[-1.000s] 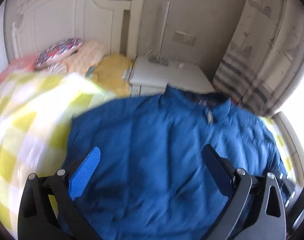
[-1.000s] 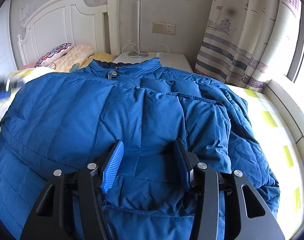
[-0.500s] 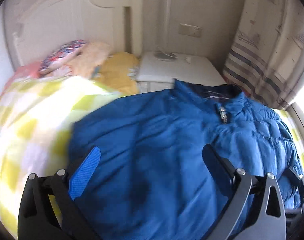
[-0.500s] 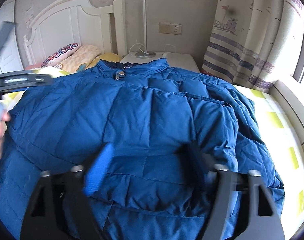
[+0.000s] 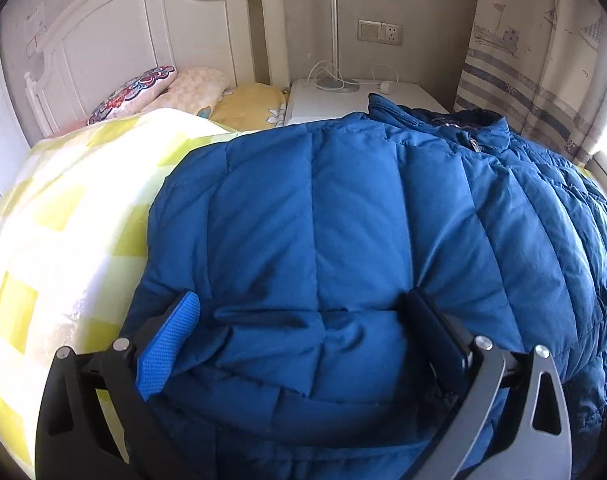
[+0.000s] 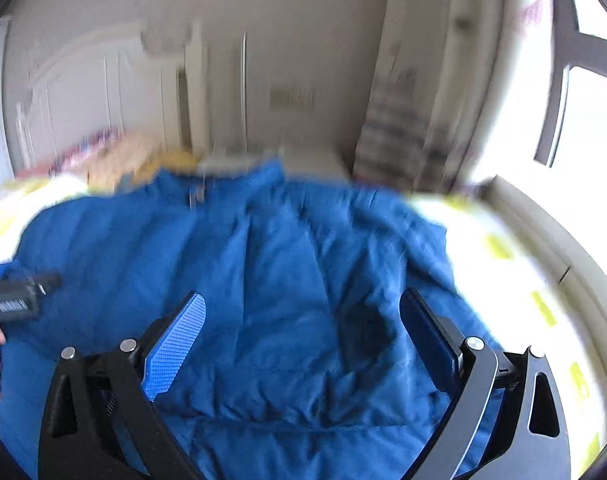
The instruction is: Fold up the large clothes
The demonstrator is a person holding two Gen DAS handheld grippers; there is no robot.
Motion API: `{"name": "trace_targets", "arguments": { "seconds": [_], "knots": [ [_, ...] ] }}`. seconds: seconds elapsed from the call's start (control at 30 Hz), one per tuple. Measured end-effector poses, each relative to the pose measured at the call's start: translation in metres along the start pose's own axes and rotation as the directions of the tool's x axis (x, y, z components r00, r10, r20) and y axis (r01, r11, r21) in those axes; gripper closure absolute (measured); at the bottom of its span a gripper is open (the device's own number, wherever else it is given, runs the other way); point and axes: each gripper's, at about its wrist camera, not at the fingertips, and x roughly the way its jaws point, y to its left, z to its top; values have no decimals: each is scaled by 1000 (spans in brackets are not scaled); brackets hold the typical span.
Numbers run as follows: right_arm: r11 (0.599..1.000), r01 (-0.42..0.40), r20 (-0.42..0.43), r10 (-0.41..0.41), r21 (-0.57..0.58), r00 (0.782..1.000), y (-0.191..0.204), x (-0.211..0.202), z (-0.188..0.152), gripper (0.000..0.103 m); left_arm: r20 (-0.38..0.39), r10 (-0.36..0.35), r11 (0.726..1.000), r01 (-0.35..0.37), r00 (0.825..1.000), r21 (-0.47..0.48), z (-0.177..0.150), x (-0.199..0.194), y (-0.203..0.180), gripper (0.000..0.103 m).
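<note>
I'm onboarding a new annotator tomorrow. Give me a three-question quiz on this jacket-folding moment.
1. True or false: the left gripper is clamped shut on the blue jacket.
2. What lies under the jacket? A) yellow-checked blanket B) bare wooden floor C) grey sofa
3. Fill in: in the left wrist view, the zipper pull sits near the jacket's ____.

Key: 1 false, its jaws stand wide apart over the padding; 2 A; 3 collar.
</note>
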Motion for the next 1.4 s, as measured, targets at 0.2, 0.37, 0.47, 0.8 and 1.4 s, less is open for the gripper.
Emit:
{"name": "trace_targets", "arguments": {
  "seconds": [0.2, 0.37, 0.47, 0.8, 1.4],
  "knots": [
    [1000, 1, -116, -3, -18, 993, 2, 22, 2, 4, -5, -2, 1000, 2, 1000, 6, -1, 1, 0, 2],
    [991, -137, -132, 137, 7, 982, -5, -26, 6, 4, 1, -97, 995, 97, 995, -3, -22, -66, 1, 2],
    [972, -215, -87, 207, -95, 975, 4, -75, -6, 4, 15, -173, 984, 172, 985, 45, -57, -107, -15, 2],
    [951, -258, -291, 202, -169, 935, 17, -88, -81, 4, -103, -102, 985, 115, 989, 130, -118, -114, -40, 2],
    [860, -328, -226, 256, -391, 940, 27, -209, -195, 4, -17, -96, 911, 95, 995, 401, -242, -190, -67, 2]
  ]
}}
